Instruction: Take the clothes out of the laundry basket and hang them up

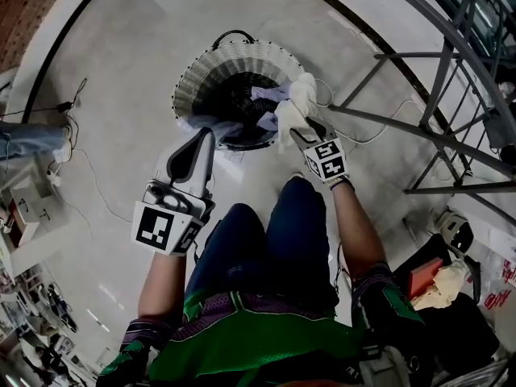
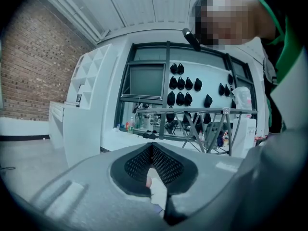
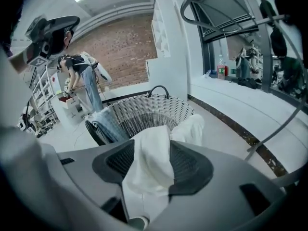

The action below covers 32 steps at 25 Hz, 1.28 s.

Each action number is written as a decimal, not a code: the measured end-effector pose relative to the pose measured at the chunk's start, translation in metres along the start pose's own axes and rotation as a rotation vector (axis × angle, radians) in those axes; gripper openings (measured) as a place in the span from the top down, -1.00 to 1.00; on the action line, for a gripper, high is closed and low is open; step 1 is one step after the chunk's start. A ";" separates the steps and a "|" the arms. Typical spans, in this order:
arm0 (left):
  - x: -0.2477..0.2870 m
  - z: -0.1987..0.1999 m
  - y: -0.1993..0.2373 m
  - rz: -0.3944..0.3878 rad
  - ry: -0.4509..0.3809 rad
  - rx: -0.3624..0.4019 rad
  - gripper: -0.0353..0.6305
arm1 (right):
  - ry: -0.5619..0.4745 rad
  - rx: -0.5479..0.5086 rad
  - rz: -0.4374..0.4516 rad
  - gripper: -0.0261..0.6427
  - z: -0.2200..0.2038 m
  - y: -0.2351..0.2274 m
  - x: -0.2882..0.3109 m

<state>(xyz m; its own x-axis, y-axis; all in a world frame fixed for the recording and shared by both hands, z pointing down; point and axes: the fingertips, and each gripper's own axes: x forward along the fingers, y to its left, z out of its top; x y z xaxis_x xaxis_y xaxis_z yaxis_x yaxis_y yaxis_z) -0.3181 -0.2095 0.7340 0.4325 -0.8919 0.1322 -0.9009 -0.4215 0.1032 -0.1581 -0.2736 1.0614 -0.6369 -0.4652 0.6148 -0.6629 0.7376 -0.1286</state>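
Note:
The round wicker laundry basket [image 1: 193, 75] stands on the floor ahead of my knees, with clothes [image 1: 266, 95] inside and a blue-grey garment [image 3: 107, 123] draped over its near rim. My right gripper [image 1: 306, 135] is shut on a white cloth [image 1: 297, 101] just above the basket's right edge. In the right gripper view the cloth [image 3: 150, 160] bunches between the pads and hangs towards the basket [image 3: 144, 110]. My left gripper [image 1: 206, 137] hovers by the basket's near rim, jaws shut [image 2: 153, 150]. A pale sliver shows behind its pads; I cannot tell what it is.
A metal drying rack [image 1: 439, 95] stands at the right. Cables [image 1: 89, 176] trail over the floor at left, and a dark bag with cloth [image 1: 442, 287] sits at lower right. A person [image 3: 79, 78] bends over a table far behind the basket.

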 end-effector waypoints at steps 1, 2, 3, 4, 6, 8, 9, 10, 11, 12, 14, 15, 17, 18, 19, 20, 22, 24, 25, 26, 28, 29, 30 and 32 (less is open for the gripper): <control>0.001 -0.004 0.002 0.004 0.003 -0.001 0.84 | 0.009 0.000 0.003 0.23 -0.006 -0.001 0.007; 0.001 -0.008 0.004 0.008 0.008 -0.002 0.84 | 0.019 -0.002 0.005 0.23 -0.011 -0.001 0.012; 0.001 -0.012 0.006 0.012 0.013 -0.003 0.84 | 0.028 -0.005 0.007 0.23 -0.014 -0.002 0.016; 0.001 -0.014 0.007 0.015 0.018 -0.005 0.84 | 0.035 -0.011 0.005 0.24 -0.017 -0.002 0.020; -0.001 -0.018 0.010 0.022 0.027 -0.009 0.84 | 0.043 -0.023 0.000 0.24 -0.018 -0.002 0.024; -0.003 -0.019 0.013 0.029 0.030 -0.016 0.84 | 0.052 -0.042 -0.009 0.40 -0.017 -0.002 0.025; -0.004 -0.018 0.014 0.032 0.029 -0.019 0.84 | 0.056 -0.054 -0.019 0.52 -0.016 -0.002 0.024; -0.005 -0.016 0.015 0.035 0.029 -0.023 0.84 | 0.061 -0.064 -0.032 0.72 -0.014 -0.003 0.022; -0.005 -0.014 0.015 0.038 0.028 -0.026 0.84 | 0.067 -0.069 -0.041 0.79 -0.013 -0.005 0.020; -0.005 -0.010 0.016 0.039 0.027 -0.028 0.84 | 0.071 -0.069 -0.046 0.81 -0.011 -0.005 0.017; -0.008 -0.001 0.015 0.044 0.019 -0.035 0.84 | 0.074 -0.069 -0.049 0.83 -0.004 -0.005 0.009; -0.010 0.005 0.015 0.048 0.015 -0.042 0.84 | 0.073 -0.071 -0.049 0.83 0.000 -0.004 0.003; -0.014 0.020 0.013 0.051 -0.002 -0.054 0.84 | 0.065 -0.075 -0.051 0.83 0.014 -0.002 -0.011; -0.017 0.029 0.013 0.049 -0.008 -0.057 0.84 | 0.061 -0.075 -0.053 0.84 0.022 -0.001 -0.018; -0.021 0.037 0.012 0.049 -0.009 -0.058 0.84 | 0.060 -0.074 -0.056 0.84 0.031 0.001 -0.026; -0.025 0.046 0.011 0.051 -0.008 -0.058 0.84 | 0.060 -0.075 -0.056 0.84 0.039 0.003 -0.035; -0.033 0.066 0.006 0.052 -0.011 -0.062 0.84 | 0.060 -0.086 -0.054 0.84 0.056 0.008 -0.053; -0.040 0.089 0.000 0.049 -0.026 -0.074 0.85 | 0.058 -0.098 -0.057 0.84 0.075 0.013 -0.072; -0.044 0.101 -0.002 0.046 -0.036 -0.075 0.84 | 0.055 -0.102 -0.060 0.84 0.085 0.015 -0.082; -0.048 0.112 -0.005 0.044 -0.043 -0.071 0.84 | 0.049 -0.107 -0.065 0.84 0.096 0.017 -0.093; -0.059 0.135 -0.010 0.038 -0.060 -0.066 0.84 | 0.029 -0.122 -0.079 0.84 0.120 0.023 -0.116; -0.064 0.149 -0.013 0.034 -0.074 -0.078 0.84 | 0.020 -0.127 -0.088 0.84 0.132 0.026 -0.128; -0.070 0.162 -0.015 0.028 -0.089 -0.089 0.84 | 0.015 -0.128 -0.097 0.84 0.144 0.029 -0.140; -0.081 0.187 -0.018 0.011 -0.106 -0.086 0.84 | 0.008 -0.129 -0.112 0.84 0.166 0.037 -0.164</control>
<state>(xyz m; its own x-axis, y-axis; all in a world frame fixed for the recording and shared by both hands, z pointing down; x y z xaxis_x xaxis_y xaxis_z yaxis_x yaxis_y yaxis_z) -0.3433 -0.1603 0.5366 0.4124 -0.9105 0.0291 -0.8970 -0.4003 0.1875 -0.1440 -0.2512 0.8264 -0.5579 -0.5446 0.6262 -0.6735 0.7380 0.0418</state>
